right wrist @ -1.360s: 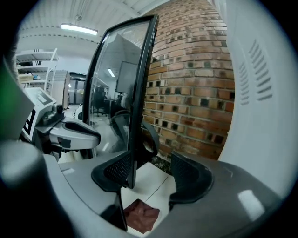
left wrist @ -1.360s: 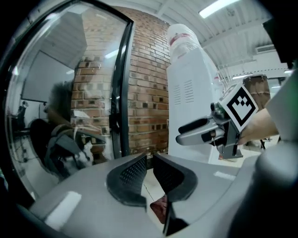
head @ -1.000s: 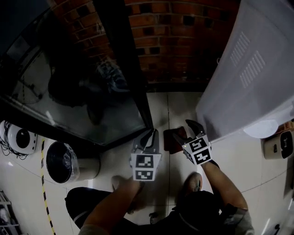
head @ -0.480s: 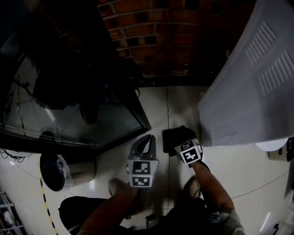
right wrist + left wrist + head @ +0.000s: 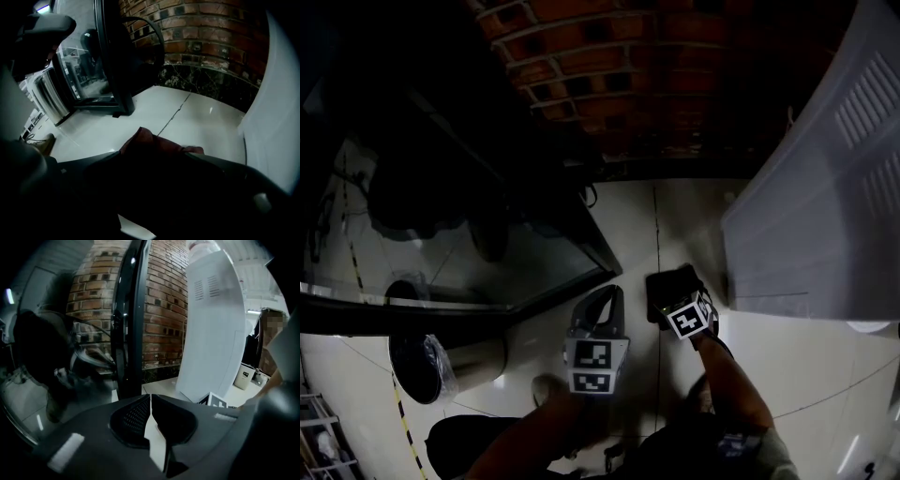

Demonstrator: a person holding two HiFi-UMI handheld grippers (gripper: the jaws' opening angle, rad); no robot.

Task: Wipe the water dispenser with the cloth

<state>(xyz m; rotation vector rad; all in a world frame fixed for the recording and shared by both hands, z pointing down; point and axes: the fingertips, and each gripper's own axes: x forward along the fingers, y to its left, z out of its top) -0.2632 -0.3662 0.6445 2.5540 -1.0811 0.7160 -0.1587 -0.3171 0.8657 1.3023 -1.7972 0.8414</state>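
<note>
The left gripper (image 5: 612,292) (image 5: 150,397) is a grey moulded housing tapering to 2 black jaws. The black inner pad (image 5: 133,416) of 1 jaw carries a fine grid of small dots. 2 pale rectangular patches (image 5: 65,451) sit on the housing, 1 on each side behind the jaws. A white marker cube (image 5: 596,366) sits at the rear of this gripper, with 2 faces visible, each bearing 1 black square marker.

The right gripper (image 5: 680,295) (image 5: 154,154) has a dark housing and a smaller white cube with black square markers (image 5: 691,319) at its rear.

Behind the right gripper the arm ends in a dark short sleeve with pale print (image 5: 739,442). Behind the left gripper, 1 light-coloured shoe (image 5: 546,386) is visible.
</note>
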